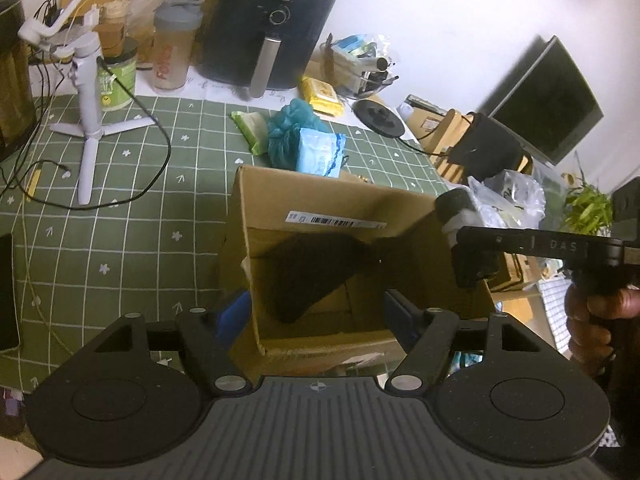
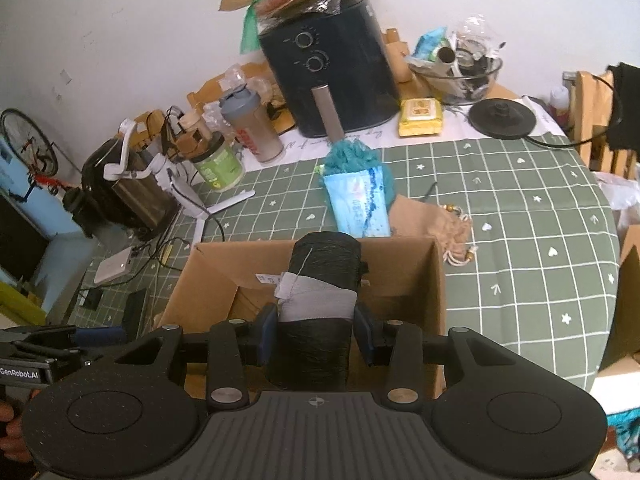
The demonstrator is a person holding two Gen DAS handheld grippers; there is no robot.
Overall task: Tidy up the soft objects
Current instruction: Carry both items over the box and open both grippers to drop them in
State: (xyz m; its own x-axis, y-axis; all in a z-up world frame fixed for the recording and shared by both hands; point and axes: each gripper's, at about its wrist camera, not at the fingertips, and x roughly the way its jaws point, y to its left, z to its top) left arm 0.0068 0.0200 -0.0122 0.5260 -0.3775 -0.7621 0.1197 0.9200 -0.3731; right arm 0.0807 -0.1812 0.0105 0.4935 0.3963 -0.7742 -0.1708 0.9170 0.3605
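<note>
An open cardboard box (image 1: 400, 208) (image 2: 438, 280) stands on the green checked tablecloth. A black soft item (image 1: 312, 276) lies inside it. My left gripper (image 1: 316, 314) is open, its jaws straddling the box's near left wall. My right gripper (image 2: 316, 334) is shut on a rolled black cloth with a grey band (image 2: 320, 292), held over the box; it also shows in the left wrist view (image 1: 460, 208) at the box's right edge. A teal bath pouf (image 1: 290, 128) (image 2: 352, 156), a blue tissue pack (image 1: 320, 152) (image 2: 360, 204) and a green wipes pack (image 1: 252, 128) lie beyond the box.
A black air fryer (image 1: 268, 28) (image 2: 332, 68), shaker bottle (image 1: 174, 48), green jar (image 1: 118, 74) and white tripod (image 1: 90, 112) stand at the back. A yellow wipes pack (image 2: 420, 118), tan drawstring pouch (image 2: 440, 224), kettle base (image 2: 502, 118) and cables (image 1: 152, 148) lie around.
</note>
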